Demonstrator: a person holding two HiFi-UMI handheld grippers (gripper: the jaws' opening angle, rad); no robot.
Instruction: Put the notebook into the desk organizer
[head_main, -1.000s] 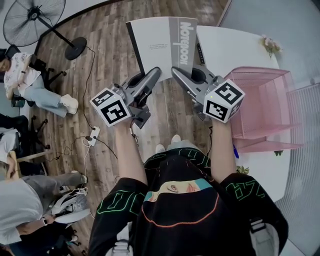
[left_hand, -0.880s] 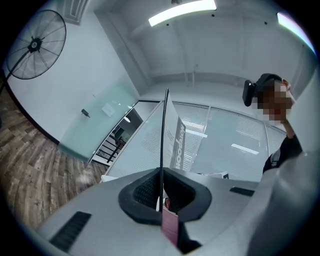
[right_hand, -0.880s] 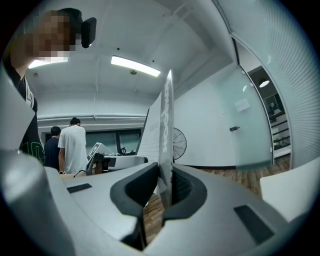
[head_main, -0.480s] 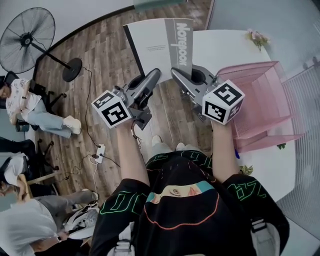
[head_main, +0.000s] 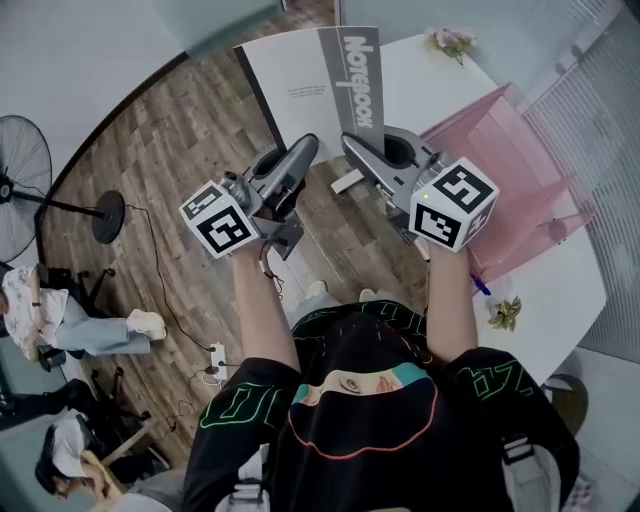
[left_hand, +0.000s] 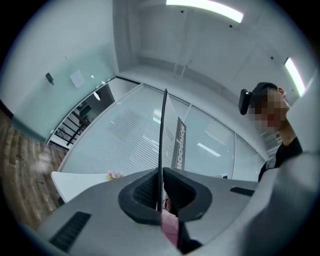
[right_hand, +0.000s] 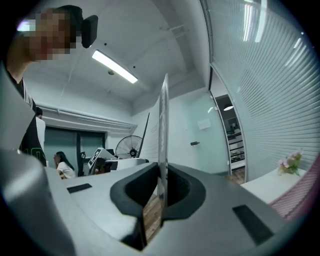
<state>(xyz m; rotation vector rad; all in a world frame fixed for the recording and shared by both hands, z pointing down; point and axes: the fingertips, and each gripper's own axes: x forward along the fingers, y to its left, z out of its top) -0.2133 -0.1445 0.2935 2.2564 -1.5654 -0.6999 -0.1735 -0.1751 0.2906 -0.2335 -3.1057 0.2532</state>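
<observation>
A grey-and-white notebook (head_main: 315, 90) with "Notebook" printed on its grey band is held up in the air over the wooden floor. My left gripper (head_main: 305, 152) is shut on its lower left edge and my right gripper (head_main: 356, 147) on its lower right edge. The left gripper view shows the notebook (left_hand: 162, 135) edge-on, pinched in the left gripper (left_hand: 160, 197). In the right gripper view its edge (right_hand: 163, 125) rises from the right gripper (right_hand: 162, 192). The pink wire desk organizer (head_main: 515, 165) stands on the white table (head_main: 565, 290), to the right of the right gripper.
Pink flowers (head_main: 447, 40) sit at the table's far end; a small plant (head_main: 503, 313) and a blue pen (head_main: 480, 287) lie near its front edge. A standing fan (head_main: 25, 170), floor cables (head_main: 215, 350) and a seated person (head_main: 60, 320) are at the left.
The head view has swung: the fan and seated people slid down and left, the table and organizer shifted up and tilted. Both grippers keep hold of the notebook.
</observation>
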